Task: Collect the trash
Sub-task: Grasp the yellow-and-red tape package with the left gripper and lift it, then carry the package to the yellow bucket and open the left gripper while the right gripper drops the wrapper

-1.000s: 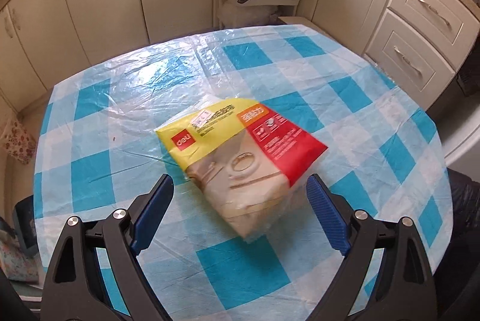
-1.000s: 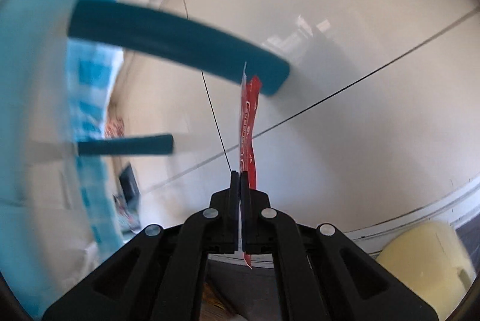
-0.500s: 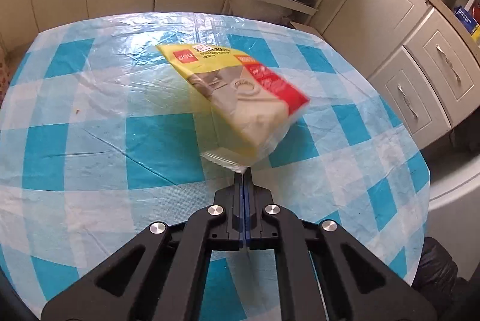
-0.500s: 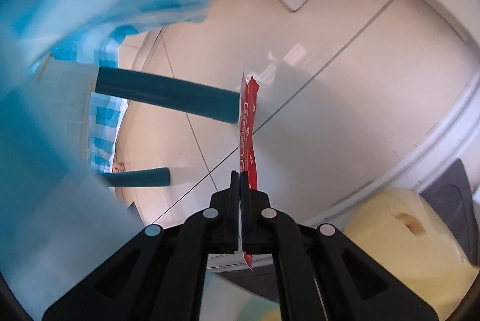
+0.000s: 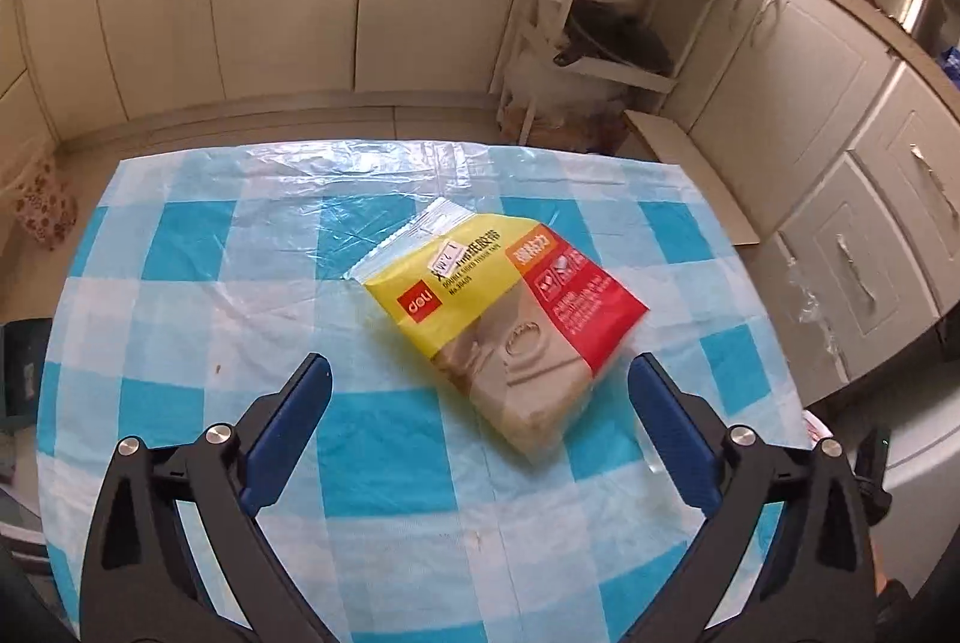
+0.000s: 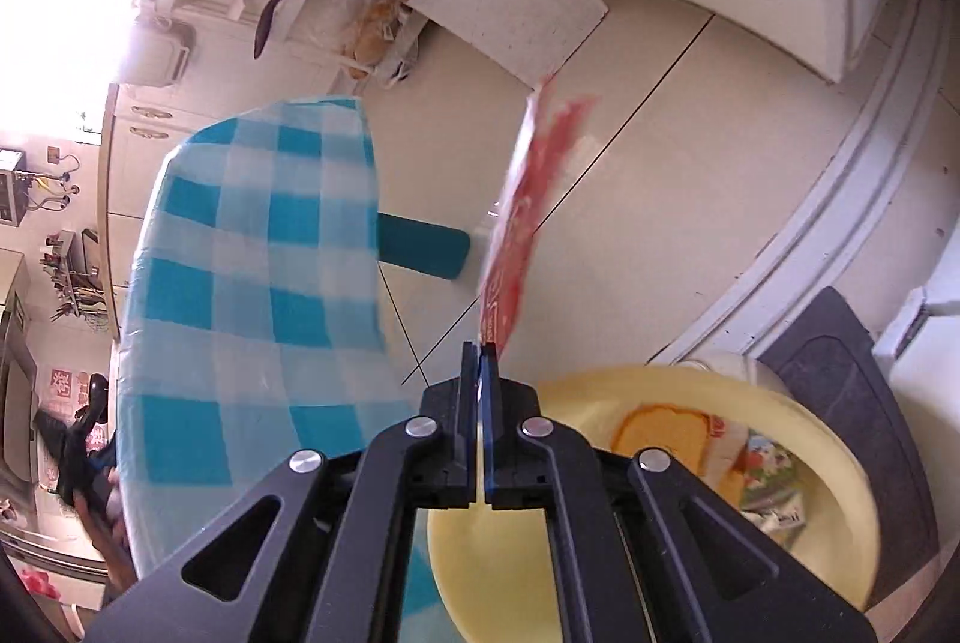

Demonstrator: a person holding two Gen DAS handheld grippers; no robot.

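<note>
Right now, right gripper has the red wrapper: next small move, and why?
Probably carry the right gripper a little further over the yellow bin and then open it. It is shut on the red wrapper, which hangs beyond the bin's rim, over the floor, so letting go here could miss. Trash already lies in the bin. The left gripper is open above the yellow-and-red packet.

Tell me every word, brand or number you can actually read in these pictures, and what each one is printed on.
"deli": white letters in a red square on the yellow packet lying on the checked table.
"DOUBLE SIDED TISSUE TAPE": small black line on the same packet.
Handwritten marks on its white sticker, its Chinese characters and its product number: too small to read.
Red wrapper in the right gripper: print blurred.
Wrappers in the yellow bin: unreadable.
</note>
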